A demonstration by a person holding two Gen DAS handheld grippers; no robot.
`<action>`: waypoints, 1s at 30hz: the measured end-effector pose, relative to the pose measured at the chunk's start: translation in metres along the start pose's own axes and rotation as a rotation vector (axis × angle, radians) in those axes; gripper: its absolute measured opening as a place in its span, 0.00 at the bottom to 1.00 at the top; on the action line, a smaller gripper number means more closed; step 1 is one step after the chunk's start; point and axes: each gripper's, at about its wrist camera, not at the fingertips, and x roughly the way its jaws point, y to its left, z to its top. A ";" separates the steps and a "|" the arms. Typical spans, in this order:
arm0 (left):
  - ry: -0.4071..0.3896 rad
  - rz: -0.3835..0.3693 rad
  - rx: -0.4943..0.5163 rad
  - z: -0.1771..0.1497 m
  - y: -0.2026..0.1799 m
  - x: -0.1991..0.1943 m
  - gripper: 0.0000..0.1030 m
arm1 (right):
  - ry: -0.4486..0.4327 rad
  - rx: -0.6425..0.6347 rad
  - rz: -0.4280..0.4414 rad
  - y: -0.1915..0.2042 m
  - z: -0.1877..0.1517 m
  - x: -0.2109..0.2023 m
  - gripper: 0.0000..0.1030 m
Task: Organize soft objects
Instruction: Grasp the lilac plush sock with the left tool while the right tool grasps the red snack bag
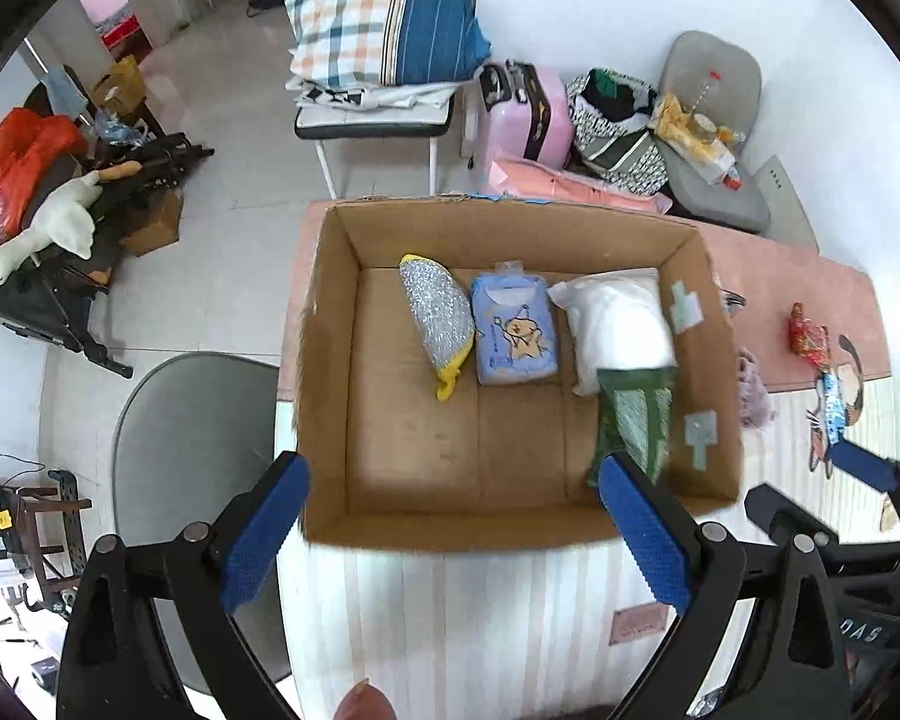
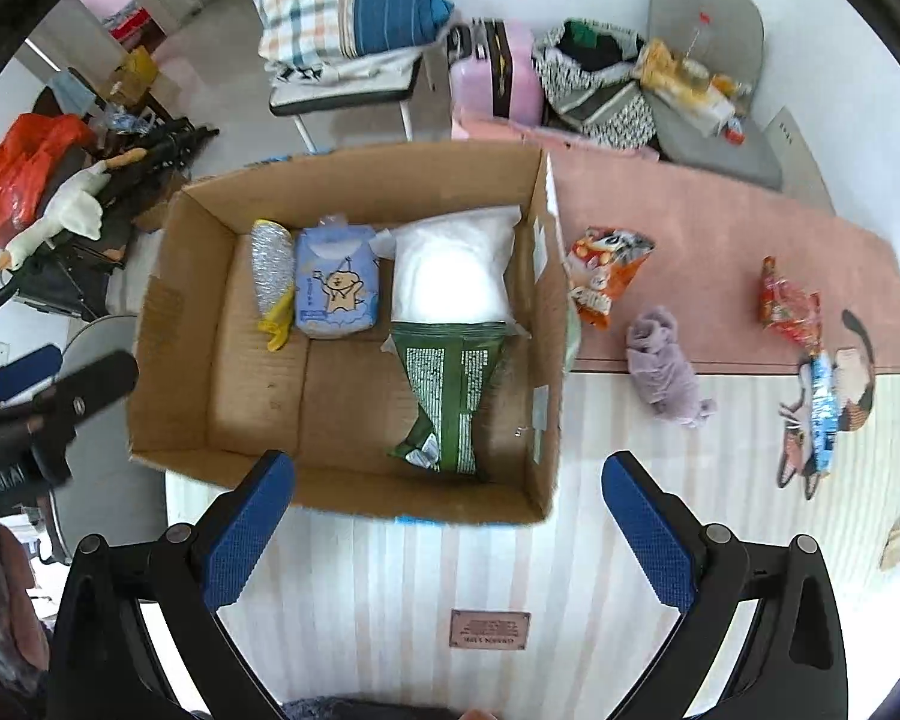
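Seen from the right wrist view, the left gripper [image 2: 42, 384] pokes in at nine o'clock, its jaws spread wide and empty. Just right of it the cardboard box [image 2: 354, 483] sits on the bench [image 2: 390, 588], which wears a striped and pink cloth. Along the box's far wall, left to right, lie a silver scrubber with yellow trim [image 2: 270, 276], a blue tissue pack with a cartoon bear [image 2: 337, 291] and a white plastic pack [image 2: 450, 276]; the three lie close side by side. At six o'clock of the white pack a green packet [image 2: 450, 396] lies flat on the box floor. Outside the box, at three o'clock, an orange snack bag [image 2: 606, 267] is just beside its wall, then a lilac cloth bundle [image 2: 663, 369], then a red wrapper [image 2: 789, 303] and a blue wrapper [image 2: 822, 414]. The right gripper [image 2: 444, 522] hangs above the box's near edge, jaws fully apart, nothing between them
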 end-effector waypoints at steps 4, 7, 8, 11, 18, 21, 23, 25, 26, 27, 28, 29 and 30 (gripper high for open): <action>-0.050 0.003 -0.013 -0.017 -0.003 -0.031 0.96 | -0.061 -0.015 0.013 -0.001 -0.017 -0.036 1.00; -0.068 0.000 -0.015 -0.027 -0.005 -0.048 0.96 | -0.098 -0.021 0.009 -0.003 -0.031 -0.056 1.00; -0.073 0.003 -0.016 -0.030 -0.004 -0.053 0.96 | -0.107 -0.020 0.015 -0.005 -0.036 -0.063 1.00; -0.101 0.017 -0.019 -0.037 -0.005 -0.068 0.96 | -0.121 -0.020 0.033 -0.008 -0.044 -0.077 1.00; -0.135 0.015 -0.034 -0.035 -0.020 -0.089 0.96 | -0.158 0.010 0.112 -0.022 -0.051 -0.096 1.00; -0.156 0.044 -0.026 -0.026 -0.041 -0.091 0.96 | -0.169 0.068 0.134 -0.047 -0.048 -0.095 1.00; -0.152 0.027 -0.015 -0.014 -0.061 -0.088 0.96 | -0.169 0.110 0.128 -0.074 -0.045 -0.095 1.00; -0.110 -0.038 -0.014 0.000 -0.086 -0.076 0.96 | -0.160 0.150 0.120 -0.105 -0.040 -0.093 1.00; -0.096 -0.071 -0.015 0.006 -0.097 -0.070 0.96 | -0.147 0.174 0.110 -0.129 -0.037 -0.090 1.00; -0.069 -0.103 -0.018 0.013 -0.113 -0.060 0.96 | -0.139 0.190 0.107 -0.145 -0.033 -0.088 1.00; -0.036 -0.138 -0.018 0.019 -0.132 -0.047 0.96 | -0.127 0.210 0.099 -0.165 -0.029 -0.083 1.00; 0.000 -0.167 -0.007 0.025 -0.153 -0.033 0.96 | -0.101 0.222 0.077 -0.186 -0.024 -0.077 1.00; 0.034 -0.189 0.004 0.028 -0.171 -0.020 0.96 | -0.078 0.224 0.058 -0.205 -0.019 -0.070 1.00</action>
